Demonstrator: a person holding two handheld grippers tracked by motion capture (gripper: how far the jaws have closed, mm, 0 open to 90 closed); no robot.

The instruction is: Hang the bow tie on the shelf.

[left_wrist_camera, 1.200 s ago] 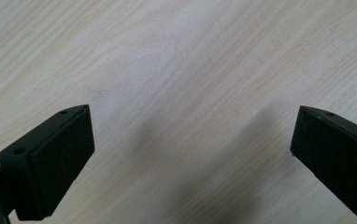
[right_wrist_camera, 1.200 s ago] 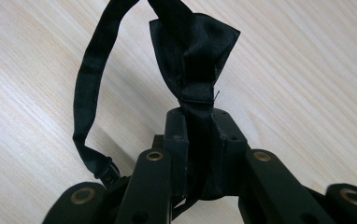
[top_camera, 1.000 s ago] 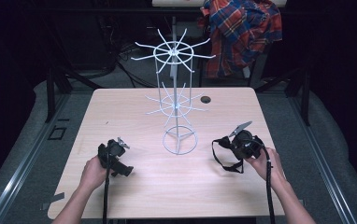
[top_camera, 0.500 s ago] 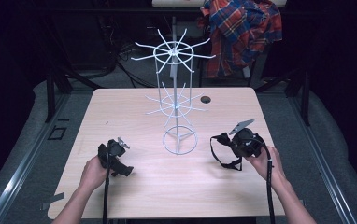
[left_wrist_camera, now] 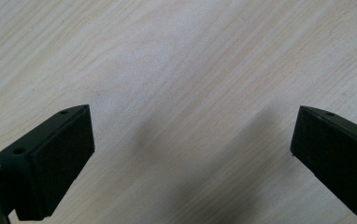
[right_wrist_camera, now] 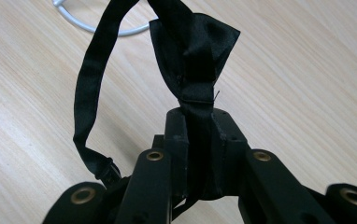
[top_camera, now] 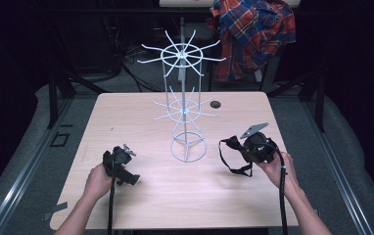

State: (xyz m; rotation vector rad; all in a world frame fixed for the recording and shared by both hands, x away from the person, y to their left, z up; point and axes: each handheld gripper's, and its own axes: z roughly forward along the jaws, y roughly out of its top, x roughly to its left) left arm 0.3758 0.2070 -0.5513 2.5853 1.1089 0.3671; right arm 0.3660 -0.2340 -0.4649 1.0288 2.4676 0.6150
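Right gripper view: tool (right_wrist_camera: 200, 154) clamps bow tie (right_wrist_camera: 193, 46), hiding one wing.

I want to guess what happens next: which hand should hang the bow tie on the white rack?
Right. Its gripper already clamps the bow tie near the rack; the left gripper is open over bare table.

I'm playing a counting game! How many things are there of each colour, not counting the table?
Black: 4, the bow tie, the left gripper, the right gripper and a small round thing on the table.
White: 1, the wire rack.
Red and blue checked: 1, the shirt.
Total: 6
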